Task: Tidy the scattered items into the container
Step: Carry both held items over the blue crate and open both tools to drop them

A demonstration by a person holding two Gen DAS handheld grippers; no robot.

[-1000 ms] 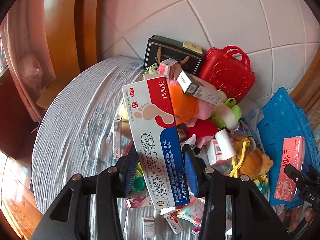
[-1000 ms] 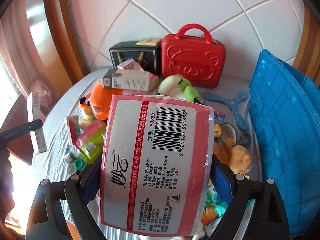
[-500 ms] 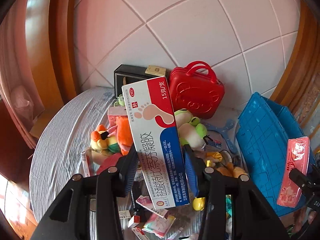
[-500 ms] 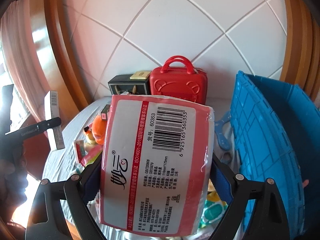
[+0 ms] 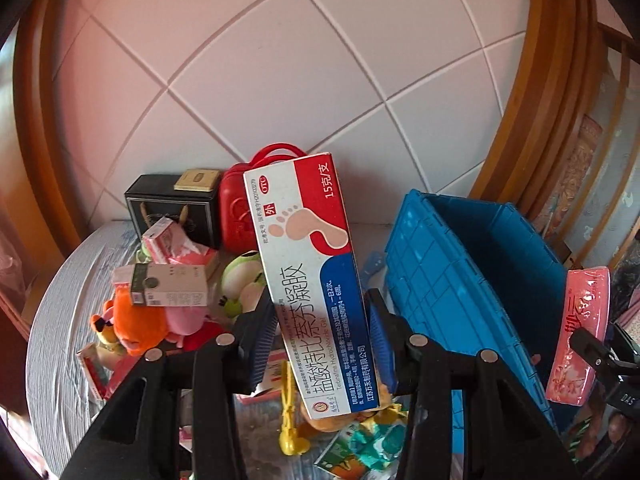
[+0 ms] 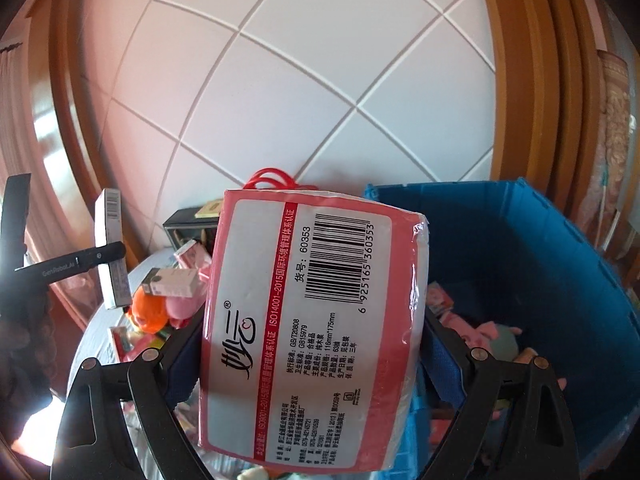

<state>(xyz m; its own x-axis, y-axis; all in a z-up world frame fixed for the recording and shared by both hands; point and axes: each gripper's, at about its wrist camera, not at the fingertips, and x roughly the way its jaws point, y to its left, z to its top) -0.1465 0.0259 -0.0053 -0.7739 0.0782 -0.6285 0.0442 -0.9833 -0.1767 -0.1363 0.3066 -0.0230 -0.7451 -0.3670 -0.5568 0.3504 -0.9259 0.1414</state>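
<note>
My left gripper [image 5: 320,340] is shut on a long white, red and blue ointment box [image 5: 312,272] and holds it upright above the table, left of the blue crate [image 5: 460,280]. My right gripper [image 6: 312,352] is shut on a pink and white tissue pack [image 6: 312,320] at the crate's near left rim [image 6: 560,280]. The crate holds plush toys and packets [image 6: 492,332]. The tissue pack also shows at the right of the left wrist view [image 5: 580,332]. The ointment box shows at the left of the right wrist view [image 6: 112,248].
A pile of plush toys [image 5: 160,320], small boxes [image 5: 168,284] and packets lies on the round grey table [image 5: 60,320]. A red case [image 5: 240,208] and a black box [image 5: 172,204] stand at the tiled wall. A yellow toy [image 5: 290,412] lies near the table's front.
Both grippers have risen and swung right towards the blue crate with their loads. The crate's inside now shows in the right wrist view.
</note>
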